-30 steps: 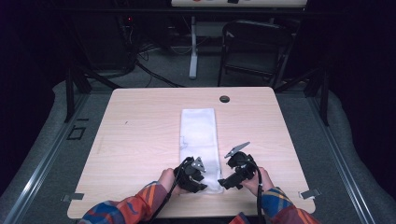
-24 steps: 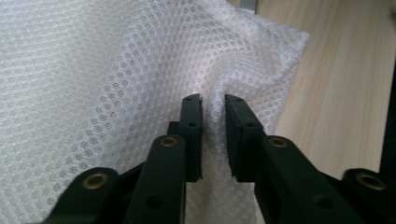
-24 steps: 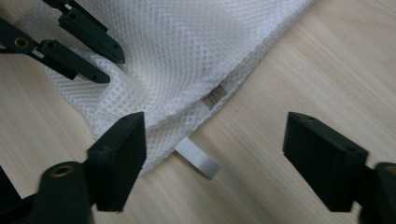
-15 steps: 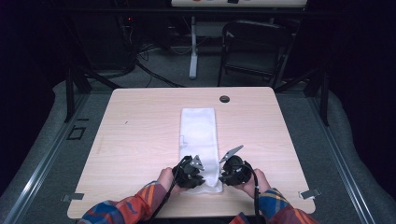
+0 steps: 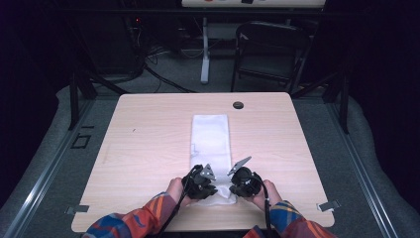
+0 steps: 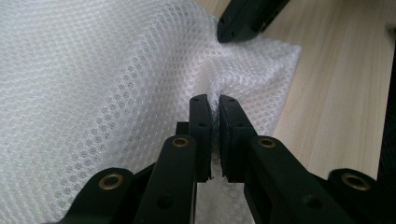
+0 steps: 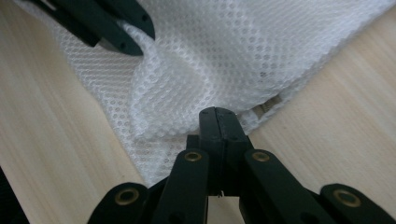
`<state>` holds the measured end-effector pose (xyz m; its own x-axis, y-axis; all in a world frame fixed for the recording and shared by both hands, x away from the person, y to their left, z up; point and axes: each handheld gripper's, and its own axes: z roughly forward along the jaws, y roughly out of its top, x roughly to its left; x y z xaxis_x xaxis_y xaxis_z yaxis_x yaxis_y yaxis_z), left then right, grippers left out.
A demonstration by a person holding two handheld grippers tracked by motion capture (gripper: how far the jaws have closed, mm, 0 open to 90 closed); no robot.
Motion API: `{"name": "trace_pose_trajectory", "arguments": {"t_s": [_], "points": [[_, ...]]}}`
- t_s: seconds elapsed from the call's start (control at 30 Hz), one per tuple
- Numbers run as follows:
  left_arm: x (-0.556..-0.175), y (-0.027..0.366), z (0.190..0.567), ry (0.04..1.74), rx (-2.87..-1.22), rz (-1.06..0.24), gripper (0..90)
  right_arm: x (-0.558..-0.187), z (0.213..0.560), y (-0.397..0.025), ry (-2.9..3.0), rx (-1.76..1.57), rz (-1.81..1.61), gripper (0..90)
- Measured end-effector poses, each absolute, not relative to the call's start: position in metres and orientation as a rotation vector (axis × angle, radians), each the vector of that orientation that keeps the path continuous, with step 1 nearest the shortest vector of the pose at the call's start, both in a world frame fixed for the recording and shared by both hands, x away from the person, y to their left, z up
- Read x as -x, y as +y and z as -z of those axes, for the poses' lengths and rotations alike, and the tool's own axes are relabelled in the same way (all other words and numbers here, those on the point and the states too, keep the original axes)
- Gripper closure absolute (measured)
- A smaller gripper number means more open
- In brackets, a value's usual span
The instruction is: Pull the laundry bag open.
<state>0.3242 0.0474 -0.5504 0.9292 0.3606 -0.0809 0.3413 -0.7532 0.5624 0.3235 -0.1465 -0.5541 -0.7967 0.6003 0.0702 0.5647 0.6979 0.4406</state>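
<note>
Place: I work in a lab or studio.
Signs: my bare wooden worktop (image 5: pixel 148 144), floor cables (image 5: pixel 163 79), dark surrounds, folding chair (image 5: pixel 267 49).

In the high view we see the table (image 5: pixel 148 148) evenly lit from above while the far room and both sides sink into near black, and the picture is soft and grainy. In both gripper views the white mesh cloth (image 6: pixel 93 70) is bright, its weave sharp, with soft shadows in the folds.
</note>
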Motion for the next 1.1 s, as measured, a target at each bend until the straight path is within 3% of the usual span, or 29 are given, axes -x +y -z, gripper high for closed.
{"name": "trace_pose_trajectory", "arguments": {"t_s": [0.73, 1.1], "points": [[-0.329, 0.071, 0.528, 0.540, -2.440, -0.173, 85.5, -0.324, 0.555, -0.147, 2.820, -0.981, -0.703, 90.0], [-0.330, 0.087, 0.522, 0.641, -2.437, -0.227, 85.6, -0.323, 0.553, -0.148, 2.838, -0.973, -0.664, 90.0]]}}
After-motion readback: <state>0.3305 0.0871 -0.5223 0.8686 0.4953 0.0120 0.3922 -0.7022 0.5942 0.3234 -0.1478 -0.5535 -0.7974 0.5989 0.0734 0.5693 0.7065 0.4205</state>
